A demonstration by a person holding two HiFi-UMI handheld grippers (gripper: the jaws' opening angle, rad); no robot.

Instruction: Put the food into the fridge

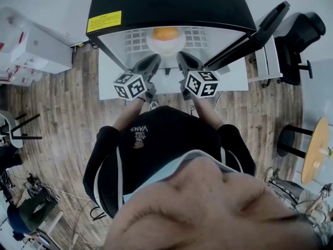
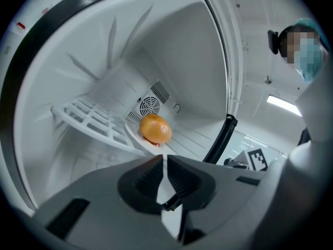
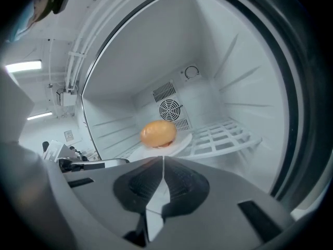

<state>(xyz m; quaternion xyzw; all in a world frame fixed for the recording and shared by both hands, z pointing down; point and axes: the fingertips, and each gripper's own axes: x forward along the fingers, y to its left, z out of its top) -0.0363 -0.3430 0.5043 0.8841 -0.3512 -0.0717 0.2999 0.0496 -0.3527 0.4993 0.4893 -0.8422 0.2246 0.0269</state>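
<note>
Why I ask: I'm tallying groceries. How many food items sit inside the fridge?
1: an orange bun-like food on a white plate inside the fridge, beside the wire shelf. More may be hidden lower down.

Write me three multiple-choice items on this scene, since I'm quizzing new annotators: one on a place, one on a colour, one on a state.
1. Where is the orange food?
A. On the floor.
B. On a white plate inside the fridge.
C. On top of the fridge.

2. What colour is the fridge's outer shell?
A. Black.
B. Red.
C. Green.

3. How does the right gripper stand?
A. Wide open.
B. Shut on the food.
C. Shut, with nothing between its jaws.

Answers:
1 B: both gripper views show it on the plate in the white interior.
2 A: the head view shows the black top.
3 C: the right gripper view shows its jaws together, with the food farther in.
</note>
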